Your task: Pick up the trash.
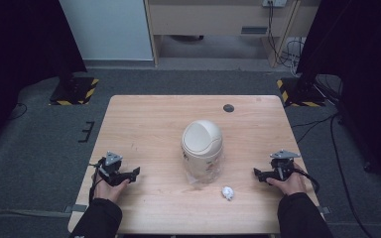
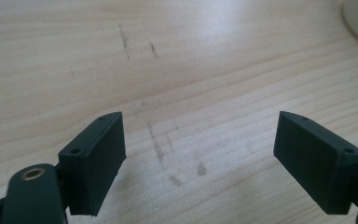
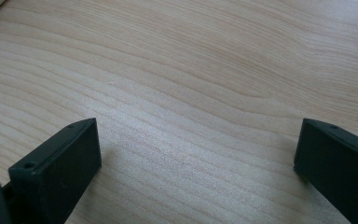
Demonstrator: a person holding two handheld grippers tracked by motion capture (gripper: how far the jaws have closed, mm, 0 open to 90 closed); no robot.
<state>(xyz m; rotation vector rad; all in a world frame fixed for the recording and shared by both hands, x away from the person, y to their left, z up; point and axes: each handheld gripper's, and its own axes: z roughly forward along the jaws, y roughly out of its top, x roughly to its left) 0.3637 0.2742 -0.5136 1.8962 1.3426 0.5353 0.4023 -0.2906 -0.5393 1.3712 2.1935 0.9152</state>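
Down at the near side of the tabletop point(image 1: 144, 119), both hand-held tools rest low over the bare wood with nothing between their jaws. The left gripper point(image 1: 133, 173) sits close to the near left corner, held by the person's left hand point(image 1: 110, 187), and its jaws point toward the middle of the table; in the left gripper view they stand wide apart over grained wood marked with a few faint grey smudges, so the left gripper point(image 2: 199, 156) is released. The right gripper point(image 1: 258, 173) sits near the right edge, held by the right hand point(image 1: 290, 184), its jaws also turned inward; the right gripper view shows them spread wide over clean wood, so the right gripper point(image 3: 196, 163) is released as well. Between the two, at the centre of the tabletop, stands a cream bin with a domed swing lid point(image 1: 202, 144), a clear plastic liner showing around its base. A small crumpled white paper ball point(image 1: 227, 193) lies on the wood just in front and to the right of the bin, toward the near edge, well apart from the left gripper and nearer the right one, though touching neither.
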